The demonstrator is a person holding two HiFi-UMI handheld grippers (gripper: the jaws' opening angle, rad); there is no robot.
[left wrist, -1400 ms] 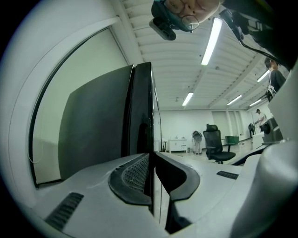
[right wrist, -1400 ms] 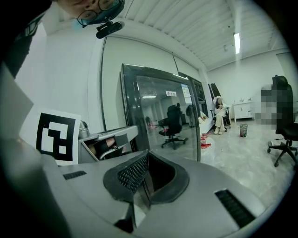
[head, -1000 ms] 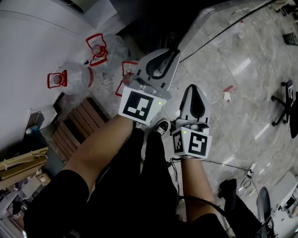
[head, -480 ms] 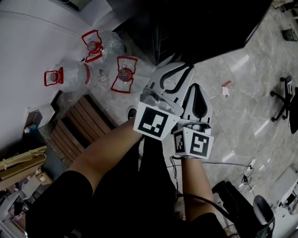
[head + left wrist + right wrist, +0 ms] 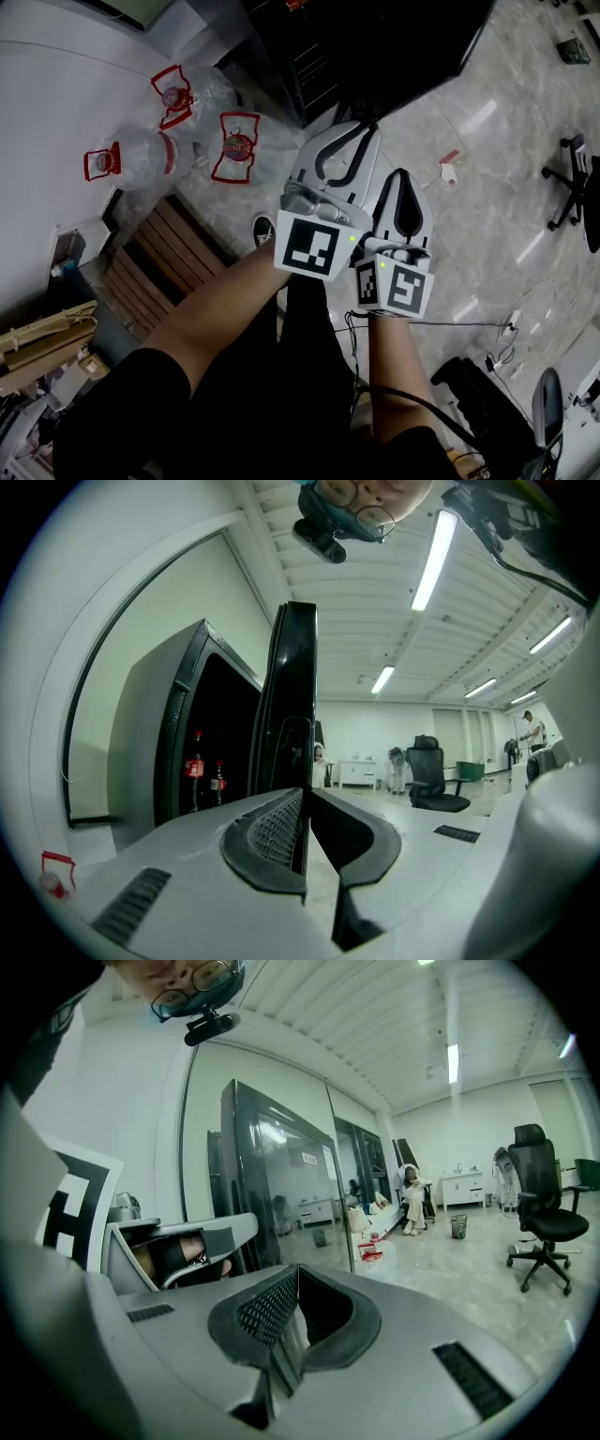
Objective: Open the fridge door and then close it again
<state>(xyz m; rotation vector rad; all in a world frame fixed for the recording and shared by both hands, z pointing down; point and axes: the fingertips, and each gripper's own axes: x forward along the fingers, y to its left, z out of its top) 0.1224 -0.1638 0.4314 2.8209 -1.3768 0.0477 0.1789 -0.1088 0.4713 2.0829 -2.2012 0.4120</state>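
The tall black fridge (image 5: 309, 56) stands at 12 o'clock in the head view. Its glossy black door (image 5: 292, 686) is swung open and shows edge-on in the left gripper view, with small red-capped bottles (image 5: 195, 766) on a shelf inside at 9 o'clock. The left gripper (image 5: 364, 129) has its jaws together with nothing between them, and its tips point at the door's edge; contact cannot be told. The right gripper (image 5: 401, 176) is also closed and empty, just beside the left one.

A second ago the left gripper was further towards 10 o'clock and apart from the right; now their marker cubes nearly touch. The black door now covers more of the top. The clear water jugs with red handles (image 5: 141, 155) lie at 10 o'clock.
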